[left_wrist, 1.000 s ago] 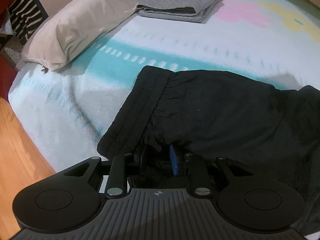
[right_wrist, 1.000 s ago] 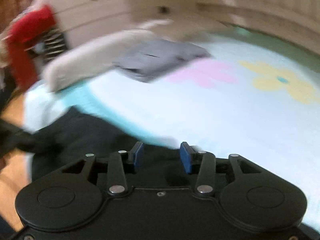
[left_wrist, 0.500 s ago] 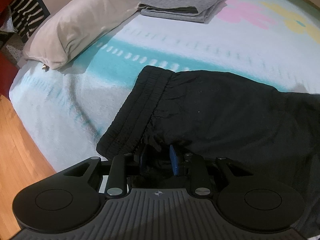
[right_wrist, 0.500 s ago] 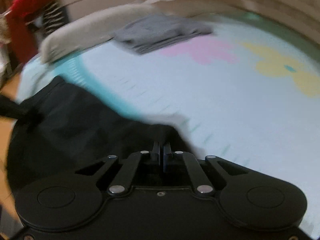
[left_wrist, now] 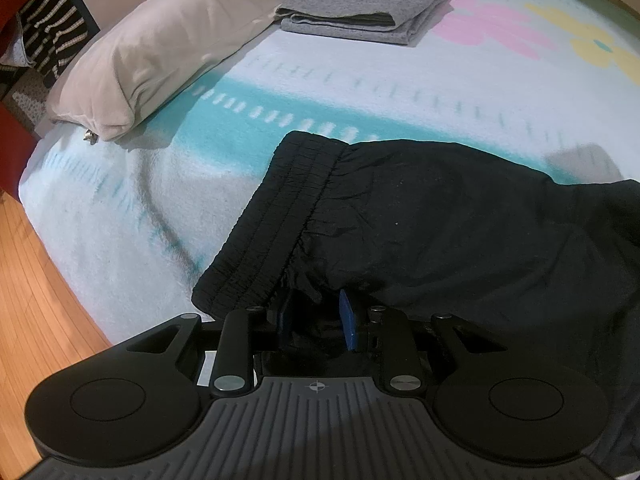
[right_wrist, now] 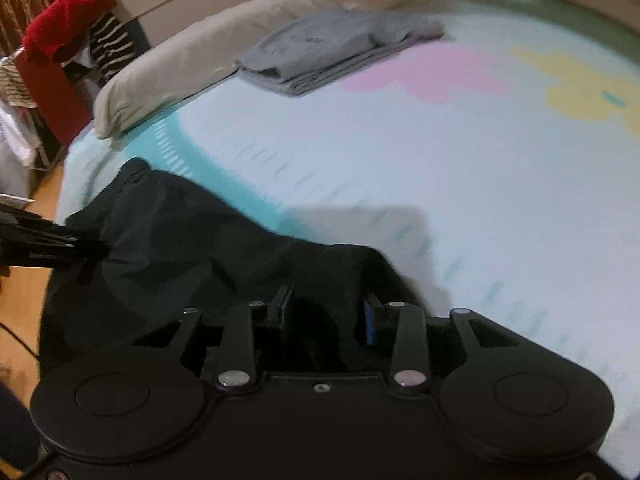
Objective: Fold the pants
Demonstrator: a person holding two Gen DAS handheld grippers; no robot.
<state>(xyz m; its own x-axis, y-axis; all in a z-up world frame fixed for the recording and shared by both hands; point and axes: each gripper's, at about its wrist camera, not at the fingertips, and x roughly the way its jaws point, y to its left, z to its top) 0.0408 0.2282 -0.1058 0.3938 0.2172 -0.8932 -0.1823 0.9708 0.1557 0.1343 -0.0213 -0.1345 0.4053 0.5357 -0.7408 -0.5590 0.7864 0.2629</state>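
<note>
Black pants (left_wrist: 440,220) lie flat on the bed, with the elastic waistband (left_wrist: 276,216) to the left in the left wrist view. My left gripper (left_wrist: 316,314) is open, its blue pads either side of a fold of black cloth at the near waist edge. In the right wrist view the pants (right_wrist: 180,248) spread to the left. My right gripper (right_wrist: 328,314) is open with its pads over the pants' near right edge. The left gripper (right_wrist: 44,240) shows there at the far left.
The bed has a pale blanket (left_wrist: 400,92) with teal stripe and flower prints. A beige pillow (left_wrist: 172,36) and folded grey clothes (left_wrist: 368,0) lie at the far side. Wooden floor (left_wrist: 36,280) runs along the bed's left edge. Red and striped clothes (right_wrist: 68,28) hang beyond.
My right gripper was open a second ago, shut half a second ago, and now stands open over the pants' right edge. The left gripper and the waistband have barely moved.
</note>
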